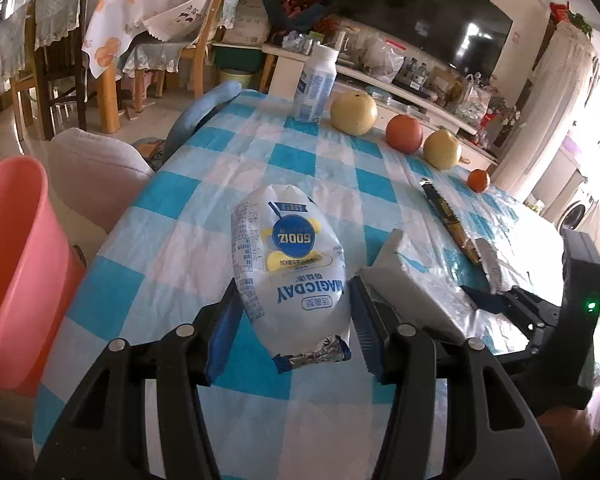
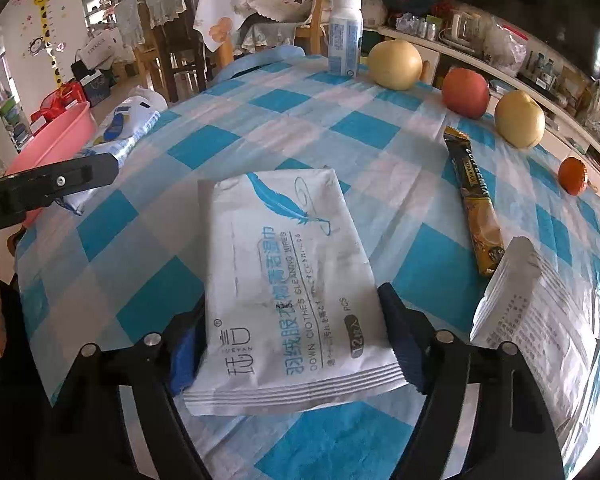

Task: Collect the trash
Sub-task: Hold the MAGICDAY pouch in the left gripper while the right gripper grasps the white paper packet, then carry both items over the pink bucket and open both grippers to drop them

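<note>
While my left claw (image 1: 292,312) squeezes the snack bag (image 1: 288,264), my right claw (image 2: 296,340) hugs the wipes pack (image 2: 288,280); I should pinch it tighter before lifting.

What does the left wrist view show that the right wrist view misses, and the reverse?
Only the left wrist view shows the left gripper clamping the MAGICDAY pouch front-on, and the dark TV screen. Only the right wrist view shows the printed face of the wipes pack between the right gripper fingers, and the giraffe wall sticker. Both show the checked tablecloth, pink basin, white bottle, row of fruit and coffee stick.
</note>
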Demonstrator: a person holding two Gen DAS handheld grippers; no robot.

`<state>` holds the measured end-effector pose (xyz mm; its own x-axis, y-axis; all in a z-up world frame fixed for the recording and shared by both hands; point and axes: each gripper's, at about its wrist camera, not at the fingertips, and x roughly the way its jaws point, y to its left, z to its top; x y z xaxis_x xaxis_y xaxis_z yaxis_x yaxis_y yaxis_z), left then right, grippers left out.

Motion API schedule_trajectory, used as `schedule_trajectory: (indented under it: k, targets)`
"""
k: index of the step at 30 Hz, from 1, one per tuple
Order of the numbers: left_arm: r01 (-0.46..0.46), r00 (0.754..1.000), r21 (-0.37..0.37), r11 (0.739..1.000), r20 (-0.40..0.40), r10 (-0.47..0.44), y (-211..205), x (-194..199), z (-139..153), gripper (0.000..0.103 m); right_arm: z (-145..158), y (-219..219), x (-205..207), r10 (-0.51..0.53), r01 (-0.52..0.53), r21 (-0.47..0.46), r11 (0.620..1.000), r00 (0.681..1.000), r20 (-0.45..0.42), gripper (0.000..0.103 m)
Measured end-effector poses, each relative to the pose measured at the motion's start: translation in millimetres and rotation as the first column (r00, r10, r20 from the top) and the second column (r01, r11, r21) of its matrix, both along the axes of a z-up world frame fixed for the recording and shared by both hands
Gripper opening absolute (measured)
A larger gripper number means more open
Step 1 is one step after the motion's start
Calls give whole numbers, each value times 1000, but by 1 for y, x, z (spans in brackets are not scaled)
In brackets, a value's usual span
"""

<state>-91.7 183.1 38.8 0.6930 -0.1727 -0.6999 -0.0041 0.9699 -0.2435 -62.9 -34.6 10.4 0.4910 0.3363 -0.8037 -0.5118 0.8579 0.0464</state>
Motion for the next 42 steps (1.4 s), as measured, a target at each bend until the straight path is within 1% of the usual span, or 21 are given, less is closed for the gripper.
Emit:
schedule_trajectory:
  k: [5,11,18,22,28,34,38,42]
  targets:
    - [17,1000,-14,1000,20,-17,0,-11,7,54,4,3,-10,-13,14,-10,1000,999,35,75]
    - [30,999,-26,999,39,-29,5,-24,14,54,10,3,-23,-46,46,1,999,997,70,74]
    - [35,997,-2,999,74,-34,14,-41,33,54,17,9,-33,-77,76,14,997,993,89,74]
    - [20,996,15,1000,88,-22,26,-51,44,55,27,13,-39,-88,83,50,995,992,88,74]
    - [-22,995,57,998,103,16,54,-68,56,55,47,27,-51,-76,68,75,995,991,111,74]
    - [-87,990,96,992,119,75,92,-85,63,55,76,49,-62,-52,35,135,990,990,129,74]
    - [-144,985,139,980,120,127,119,-91,62,55,91,75,-70,-11,-9,156,988,992,126,74]
    - [-195,977,136,971,110,181,150,-95,58,55,101,107,-74,41,-62,168,984,991,124,74]
